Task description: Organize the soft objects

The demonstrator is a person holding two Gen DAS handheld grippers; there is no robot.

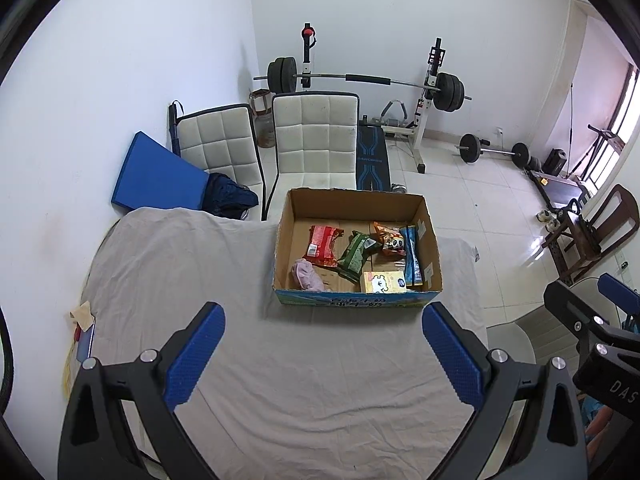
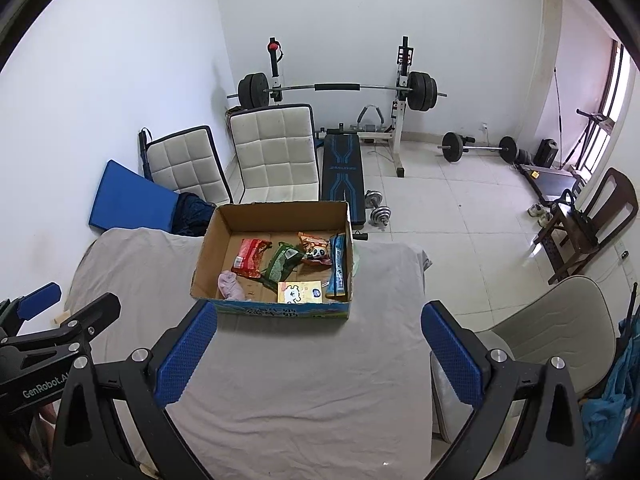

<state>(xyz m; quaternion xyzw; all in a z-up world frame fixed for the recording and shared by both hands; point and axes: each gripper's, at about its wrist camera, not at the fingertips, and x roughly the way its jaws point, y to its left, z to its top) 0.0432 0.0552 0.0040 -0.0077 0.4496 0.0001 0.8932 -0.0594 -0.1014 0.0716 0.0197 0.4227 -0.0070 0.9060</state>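
Both tools are spread wide and carry nothing. The left tool (image 1: 322,354) hangs above the bare grey cloth of the worktop (image 1: 280,380), and the right tool (image 2: 318,354) hangs just beside it at about the same height, pointed the same way.

Ahead of them, on the far part of the worktop, stands an open cardboard box (image 1: 357,294). The soft things lie inside it: a pink cloth (image 1: 307,275) in the near left corner, a red packet (image 1: 322,246), a green packet (image 1: 356,256), an orange packet with a panda face (image 1: 390,240), a blue packet (image 1: 412,256) leaning on the right wall, and a yellow tissue pack (image 1: 383,283) at the near wall.

No soft thing is left on the cloth, so I judge the sorting is nearly finished or finished. If one more piece needs moving, it is best to come down from above, over the near wall of the box, and to press gently, because the packets will crumple.

Little stands in the way. Two white chairs (image 1: 312,140) are behind the worktop, a weight bench (image 2: 342,176) further back, and some papers (image 1: 80,320) at the left edge.
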